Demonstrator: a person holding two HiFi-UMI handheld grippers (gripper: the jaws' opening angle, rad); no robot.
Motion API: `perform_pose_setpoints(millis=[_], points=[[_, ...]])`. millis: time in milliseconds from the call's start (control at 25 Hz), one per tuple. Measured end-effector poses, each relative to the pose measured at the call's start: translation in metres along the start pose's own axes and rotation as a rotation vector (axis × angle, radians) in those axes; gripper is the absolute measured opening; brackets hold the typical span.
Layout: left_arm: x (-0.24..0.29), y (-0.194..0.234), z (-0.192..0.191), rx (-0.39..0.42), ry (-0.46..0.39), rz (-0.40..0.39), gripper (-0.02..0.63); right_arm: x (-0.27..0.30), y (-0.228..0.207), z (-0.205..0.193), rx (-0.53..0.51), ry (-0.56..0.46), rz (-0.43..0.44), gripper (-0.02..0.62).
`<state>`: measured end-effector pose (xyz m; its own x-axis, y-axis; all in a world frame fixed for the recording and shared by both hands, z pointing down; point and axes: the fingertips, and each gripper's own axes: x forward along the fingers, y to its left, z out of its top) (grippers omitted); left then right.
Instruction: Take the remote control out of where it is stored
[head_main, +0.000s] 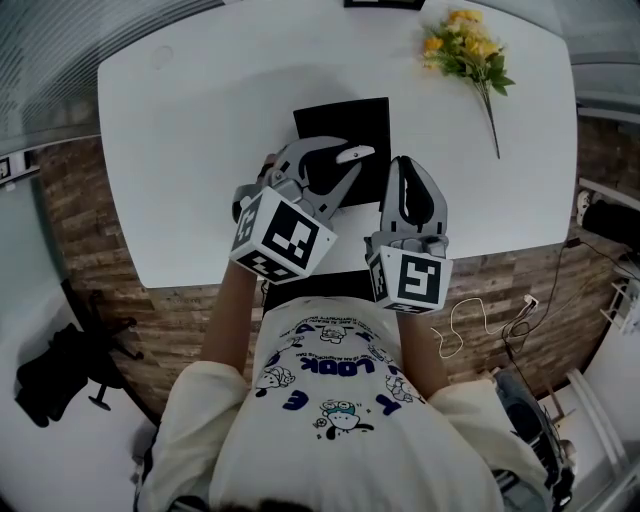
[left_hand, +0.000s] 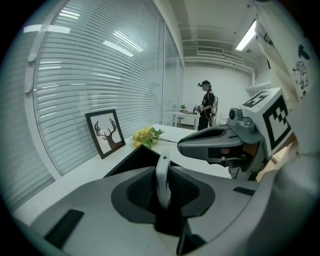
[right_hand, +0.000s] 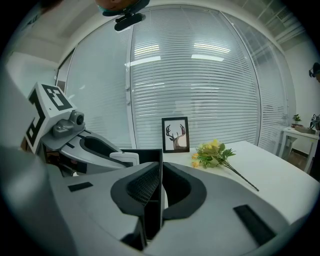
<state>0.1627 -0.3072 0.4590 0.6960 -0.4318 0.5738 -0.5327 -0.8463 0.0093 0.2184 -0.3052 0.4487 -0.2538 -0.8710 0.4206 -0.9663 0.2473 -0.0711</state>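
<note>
Remote control (left_hand: 162, 182) pinched edge-on in the left gripper (head_main: 347, 157), above the black box (head_main: 340, 115).

The slim remote stands on its narrow side between the left jaws, which have narrowed to its thickness and press on both flat faces. Its rounded tip pokes out past the fingertips, over the box on the smooth white table (head_main: 200, 120). It is pale grey, glossy plastic, long and very thin. The right gripper (head_main: 405, 165) has its jaws closed on the box's thin, matte right wall. The jaw pads are dark and ribbed.
</note>
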Motion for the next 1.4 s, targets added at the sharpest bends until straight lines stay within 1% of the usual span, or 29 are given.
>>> perform_pose_setpoints(millis=[120, 280, 640, 800, 880, 1080, 1280, 1400], points=[[-0.002, -0.004, -0.001, -0.009, -0.008, -0.011, 0.080, -0.001, -0.001, 0.000, 0.001, -0.002, -0.005, 0.041], [-0.008, -0.006, 0.002, -0.001, -0.022, -0.013, 0.077, -0.002, 0.000, 0.002, 0.001, -0.008, -0.009, 0.042], [-0.033, -0.001, 0.023, -0.002, -0.114, 0.005, 0.077, -0.010, 0.012, 0.013, -0.015, -0.034, -0.003, 0.041], [-0.048, -0.001, 0.028, -0.019, -0.140, 0.012, 0.077, -0.014, 0.020, 0.021, -0.021, -0.054, -0.001, 0.041], [-0.057, -0.001, 0.035, -0.018, -0.166, 0.018, 0.077, -0.017, 0.023, 0.027, -0.024, -0.068, 0.002, 0.041], [-0.082, 0.001, 0.046, -0.026, -0.220, 0.046, 0.077, -0.023, 0.038, 0.038, -0.036, -0.097, 0.008, 0.041], [-0.111, 0.006, 0.048, -0.061, -0.270, 0.085, 0.077, -0.028, 0.062, 0.049, -0.060, -0.123, 0.045, 0.041], [-0.128, 0.007, 0.045, -0.069, -0.282, 0.121, 0.077, -0.030, 0.078, 0.055, -0.070, -0.139, 0.070, 0.041]])
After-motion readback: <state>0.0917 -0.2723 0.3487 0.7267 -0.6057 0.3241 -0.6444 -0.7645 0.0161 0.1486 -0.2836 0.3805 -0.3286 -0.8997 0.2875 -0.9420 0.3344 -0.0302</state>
